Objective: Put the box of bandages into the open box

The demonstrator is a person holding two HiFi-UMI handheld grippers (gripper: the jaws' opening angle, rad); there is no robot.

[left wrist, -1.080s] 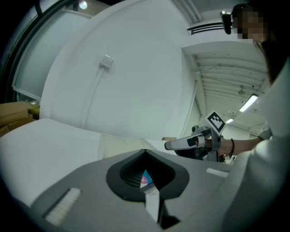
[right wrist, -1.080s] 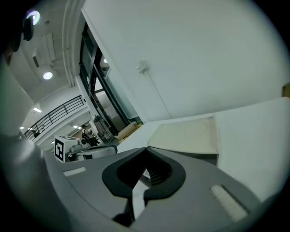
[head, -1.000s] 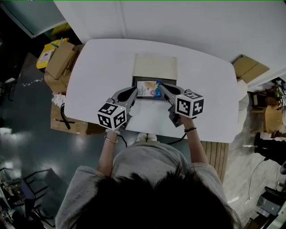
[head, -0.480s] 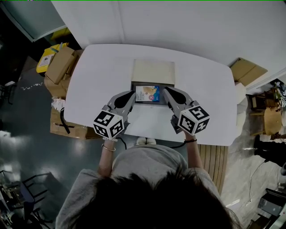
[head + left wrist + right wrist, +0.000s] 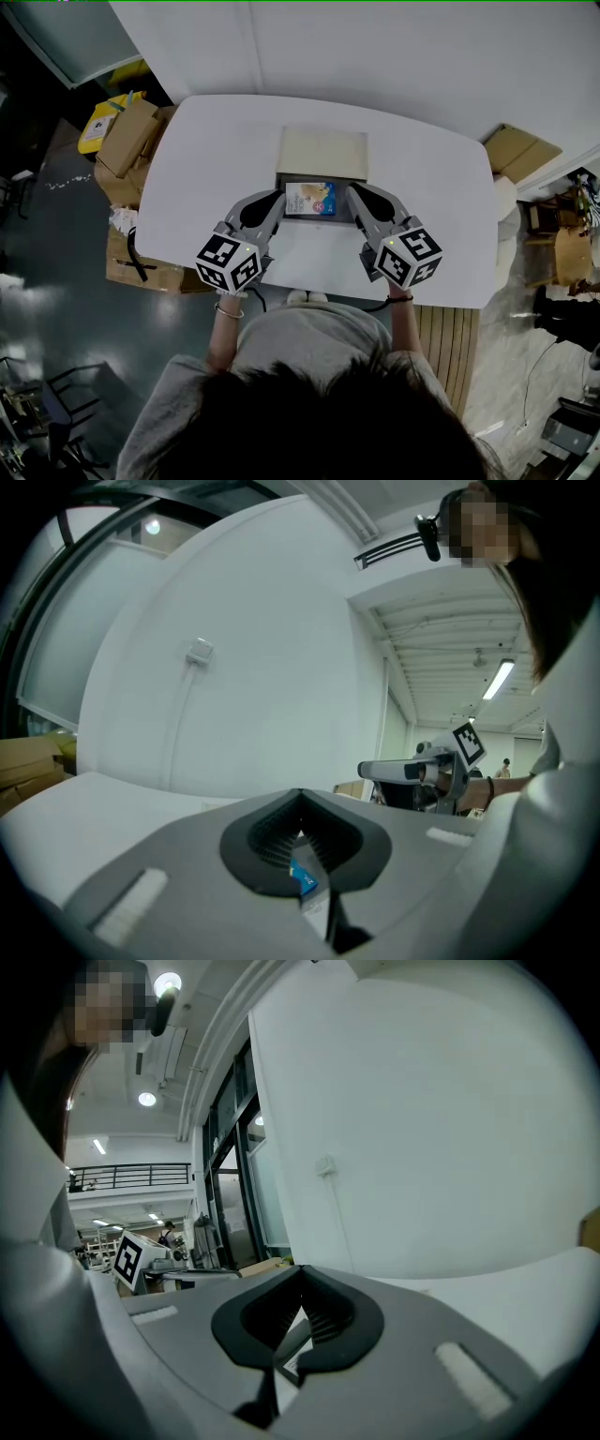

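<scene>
The box of bandages (image 5: 309, 199), with blue and orange print, lies flat inside the dark open box (image 5: 310, 178) at the middle of the white table (image 5: 202, 141). The box's beige lid (image 5: 323, 153) is folded back behind it. My left gripper (image 5: 279, 195) is shut, its tips at the box's left edge. My right gripper (image 5: 353, 190) is shut at the right edge. In the left gripper view the shut jaws (image 5: 300, 796) frame a blue sliver of the bandage box (image 5: 303, 879). The right gripper view shows its own jaws (image 5: 302, 1271) closed with nothing between them.
Cardboard boxes (image 5: 125, 141) and a yellow package (image 5: 97, 117) are stacked on the floor left of the table. More flattened cardboard (image 5: 520, 145) lies at the right. The person's body is close to the table's near edge, and a white wall runs behind the far edge.
Both grippers have drawn back a little toward the person and spread slightly away from the bandage box, which now lies in the open box. Little differs over the last half second.
</scene>
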